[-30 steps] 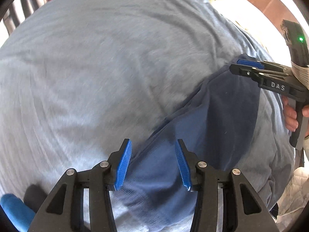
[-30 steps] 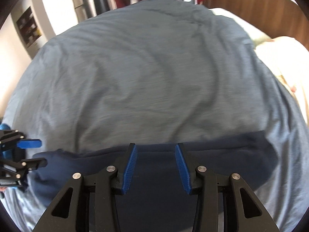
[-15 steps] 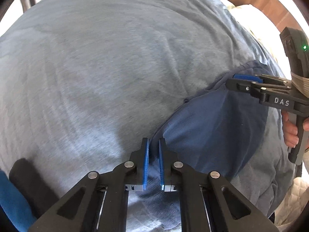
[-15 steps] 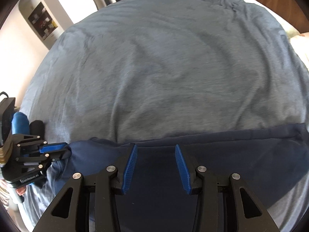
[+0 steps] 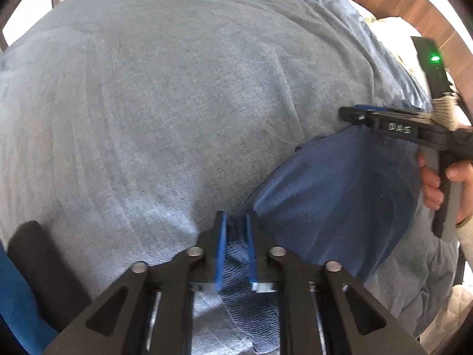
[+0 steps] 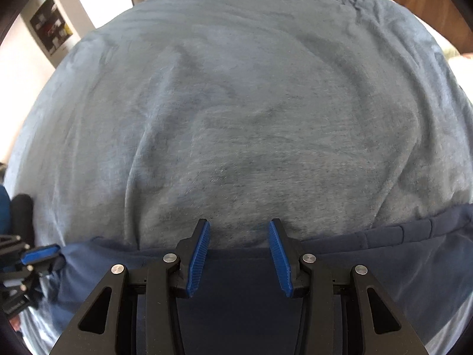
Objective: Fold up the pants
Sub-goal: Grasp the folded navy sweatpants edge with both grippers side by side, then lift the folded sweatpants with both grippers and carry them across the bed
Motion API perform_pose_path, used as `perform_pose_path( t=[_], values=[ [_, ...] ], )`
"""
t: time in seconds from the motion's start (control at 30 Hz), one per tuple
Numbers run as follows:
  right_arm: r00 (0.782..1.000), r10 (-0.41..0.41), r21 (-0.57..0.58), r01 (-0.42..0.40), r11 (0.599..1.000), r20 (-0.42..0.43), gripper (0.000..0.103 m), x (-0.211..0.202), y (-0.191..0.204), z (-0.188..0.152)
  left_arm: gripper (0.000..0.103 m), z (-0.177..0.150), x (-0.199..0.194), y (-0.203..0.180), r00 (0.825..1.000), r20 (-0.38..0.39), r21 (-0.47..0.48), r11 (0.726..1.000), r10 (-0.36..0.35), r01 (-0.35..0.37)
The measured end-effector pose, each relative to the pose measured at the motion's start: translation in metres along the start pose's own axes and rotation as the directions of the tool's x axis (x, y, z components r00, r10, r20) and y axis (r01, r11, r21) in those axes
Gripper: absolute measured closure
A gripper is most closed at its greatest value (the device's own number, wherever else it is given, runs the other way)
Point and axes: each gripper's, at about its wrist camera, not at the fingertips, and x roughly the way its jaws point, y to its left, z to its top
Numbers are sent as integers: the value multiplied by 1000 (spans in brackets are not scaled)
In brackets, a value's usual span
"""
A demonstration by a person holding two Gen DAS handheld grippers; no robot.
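In the left wrist view, the dark blue pants (image 5: 334,201) lie on a grey-blue bed cover (image 5: 165,112), at the lower right of it. The cloth is smooth there, with a few soft creases, and one corner is bunched into a small ridge. The left gripper (image 5: 235,233) pinches this ridge: its jaws have just opened a little, but the blue pads still press on the fabric between them. At the right a hand (image 5: 443,186) holds the right gripper (image 5: 359,112) over the far edge of the pants. In the right wrist view, the pants stretch as a dark band along the near edge of the bed cover, with a stitched hem at the right. The right gripper's jaws stand partly open above the cloth and hold nothing.
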Motion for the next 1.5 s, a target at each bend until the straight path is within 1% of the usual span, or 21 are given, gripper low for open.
perform_pose_path(
  t=[0.03, 0.07, 0.13, 0.17, 0.2, 0.23, 0.3, 0.43, 0.53, 0.63, 0.77, 0.87, 0.93, 1.0, 1.03, 1.1, 1.13, 1.23, 1.33, 1.43, 1.5],
  values=[
    [1000, -10, 2, 10, 1000, 10, 61, -4, -2, 1, 77, 2, -2, -2, 1000, 6, 0, 1000, 19, -19],
    [999, -34, -5, 35, 999, 30, 61, -11, -2, 1, 76, 2, -7, -4, 999, 20, -8, 999, 31, -31],
    [996, -56, -11, 57, 998, 67, 61, -28, -4, -1, 75, 2, -19, -8, 997, 47, -15, 998, 65, -65],
    [995, -55, -10, 56, 998, 79, 61, -34, -5, -2, 75, 1, -28, -13, 993, 71, -7, 996, 91, -90],
    [994, -54, -7, 55, 998, 98, 61, -44, -7, -4, 71, 1, -37, -20, 990, 92, 2, 994, 108, -109],
    [992, -55, -4, 55, 998, 113, 61, -54, -8, -6, 66, 0, -46, -27, 986, 116, 14, 992, 120, -123],
    [990, -39, -2, 40, 999, 137, 61, -70, -12, -10, 64, 1, -59, -39, 981, 145, 31, 991, 127, -133],
    [987, 8, 21, -12, 1000, 162, 61, -103, -24, -22, 64, 5, -80, -68, 979, 181, 61, 993, 91, -104],
    [983, 30, 57, -41, 998, 181, 61, -125, -35, -33, 62, 15, -91, -93, 977, 207, 107, 991, 53, -77],
    [980, 22, 112, -45, 993, 200, 61, -145, -52, -46, 62, 31, -95, -121, 976, 219, 165, 985, 5, -42],
    [978, 9, 202, -53, 978, 209, 61, -168, -86, -61, 62, 53, -94, -160, 975, 210, 253, 967, -70, 14],
    [973, -20, 262, -42, 964, 230, 61, -185, -115, -72, 62, 73, -88, -197, 972, 199, 331, 942, -126, 54],
    [969, -44, 301, -32, 953, 243, 61, -193, -135, -79, 62, 86, -82, -222, 969, 194, 390, 918, -156, 70],
    [966, -63, 348, -30, 937, 251, 61, -197, -155, -85, 62, 101, -73, -248, 965, 184, 455, 886, -186, 84],
    [964, -80, 381, -24, 924, 255, 61, -197, -169, -90, 62, 110, -66, -262, 963, 177, 490, 867, -202, 91],
    [961, -109, 435, -13, 900, 254, 61, -196, -189, -95, 62, 125, -52, -283, 961, 161, 536, 838, -224, 106],
    [958, -130, 471, -5, 882, 254, 61, -194, -202, -98, 62, 132, -46, -291, 961, 151, 554, 824, -234, 114],
    [957, -154, 555, -10, 832, 247, 61, -183, -232, -104, 62, 158, -19, -318, 958, 107, 609, 779, -266, 148],
    [956, -139, 620, -53, 783, 257, 61, -169, -254, -105, 62, 180, 10, -338, 956, 48, 636, 747, -291, 195],
    [957, -133, 653, -70, 754, 256, 61, -154, -267, -106, 62, 196, 38, -352, 951, -10, 659, 713, -310, 239],
    [959, -114, 672, -95, 734, 260, 61, -142, -274, -107, 62, 206, 57, -361, 950, -45, 677, 689, -310, 258]
  ],
)
